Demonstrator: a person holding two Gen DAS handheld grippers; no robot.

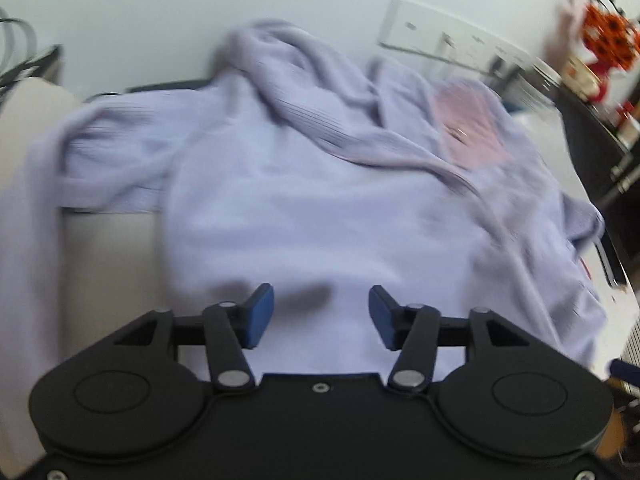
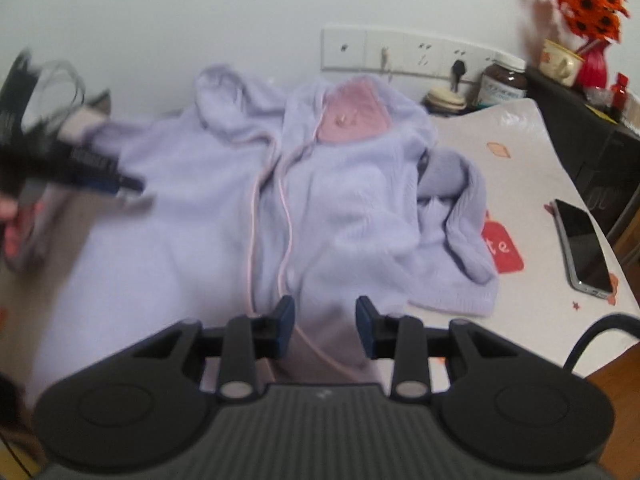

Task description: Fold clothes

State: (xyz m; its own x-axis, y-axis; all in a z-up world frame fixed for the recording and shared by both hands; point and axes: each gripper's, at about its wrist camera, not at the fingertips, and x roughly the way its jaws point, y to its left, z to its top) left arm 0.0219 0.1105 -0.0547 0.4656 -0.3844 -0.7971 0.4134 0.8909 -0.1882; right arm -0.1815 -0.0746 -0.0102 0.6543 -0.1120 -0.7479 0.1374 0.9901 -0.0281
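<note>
A lilac knitted cardigan [image 1: 300, 200] with a pink patch [image 1: 468, 128] lies spread and rumpled on the table. In the right wrist view the cardigan [image 2: 340, 200] shows a pink-trimmed front opening down its middle, and one sleeve [image 2: 460, 232] is bunched at the right. My left gripper [image 1: 321, 308] hovers open over the cardigan's lower part with nothing between its blue pads. It also shows as a blur at the left, my left gripper [image 2: 108, 184] over the other sleeve. My right gripper [image 2: 325, 312] stands open above the hem near the trim, its pads not pressing on cloth.
A phone [image 2: 582, 248] lies near the table's right edge on the patterned tablecloth [image 2: 520, 160]. Against the wall are a socket strip [image 2: 400, 52], a jar [image 2: 504, 80], a mug [image 2: 558, 60] and orange flowers [image 2: 588, 4] on a dark cabinet [image 2: 592, 128]. Cables [image 2: 52, 76] hang at the left.
</note>
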